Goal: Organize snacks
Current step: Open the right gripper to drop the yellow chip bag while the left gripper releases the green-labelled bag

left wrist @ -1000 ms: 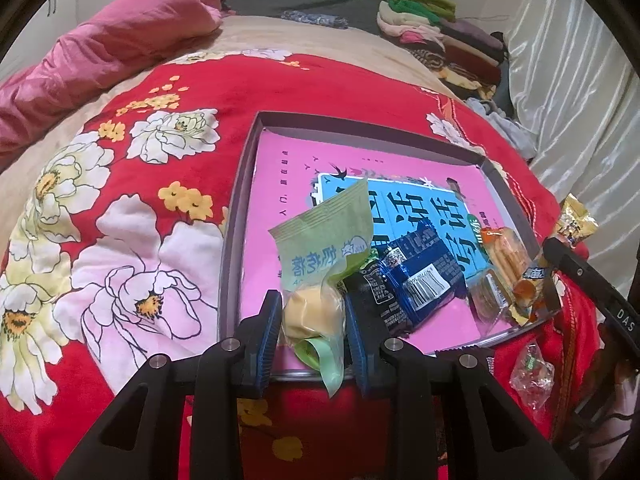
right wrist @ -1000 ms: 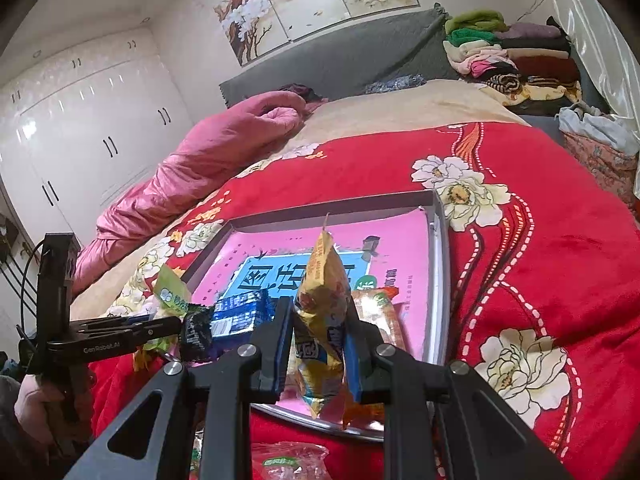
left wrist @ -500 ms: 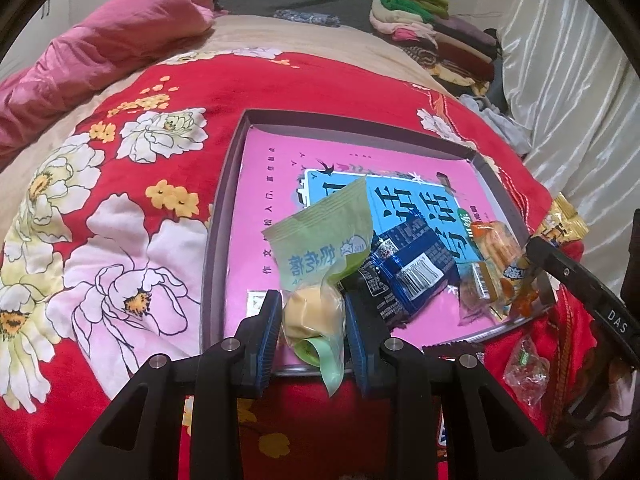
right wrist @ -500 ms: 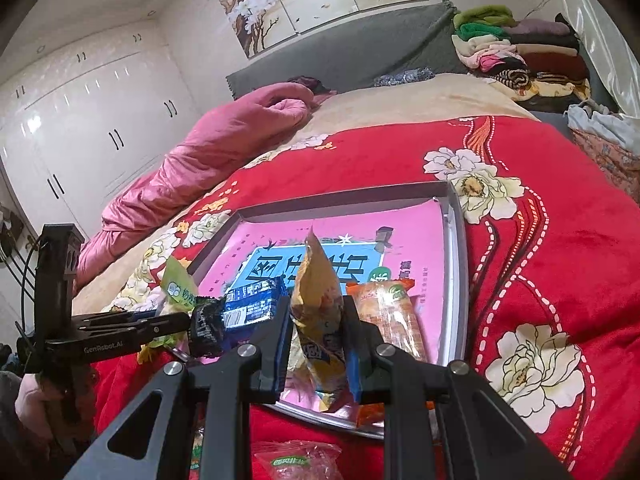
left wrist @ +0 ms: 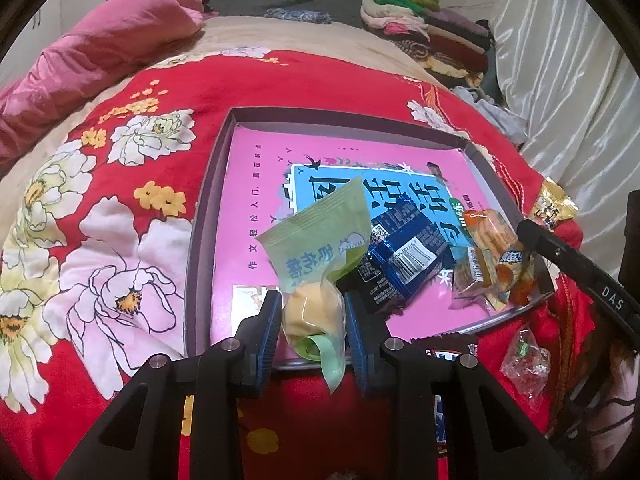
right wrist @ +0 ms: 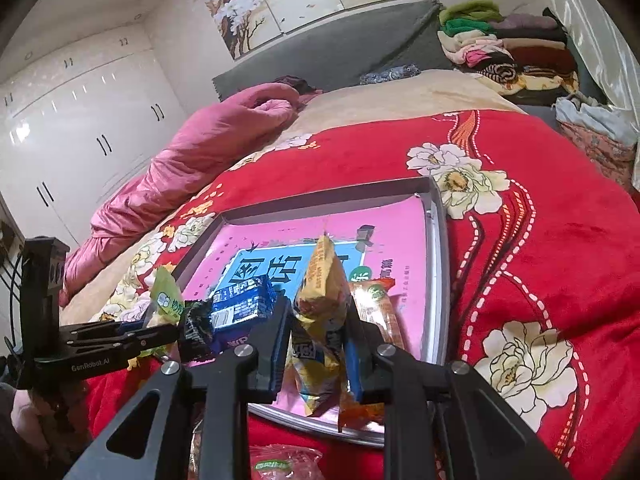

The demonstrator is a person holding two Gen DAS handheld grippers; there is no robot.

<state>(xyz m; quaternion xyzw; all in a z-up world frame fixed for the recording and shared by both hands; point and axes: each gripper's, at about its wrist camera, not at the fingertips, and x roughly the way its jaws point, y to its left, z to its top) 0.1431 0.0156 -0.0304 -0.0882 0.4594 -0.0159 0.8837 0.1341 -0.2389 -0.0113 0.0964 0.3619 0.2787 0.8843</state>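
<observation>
Bedroom scene: a red floral blanket (left wrist: pixel 120 208) is spread over the bed, and a shallow grey tray (left wrist: pixel 208 216) with a pink printed base is set on it. A green snack packet (left wrist: pixel 320 248) is pinched between the left gripper (left wrist: pixel 312 330) jaws, above the tray's near edge. A yellow snack packet (right wrist: pixel 320 312) is clamped upright by the right gripper (right wrist: pixel 318 348), over the near rim. A blue packet (left wrist: pixel 408 256) and an orange packet (left wrist: pixel 492 252) are seen lying in the tray.
</observation>
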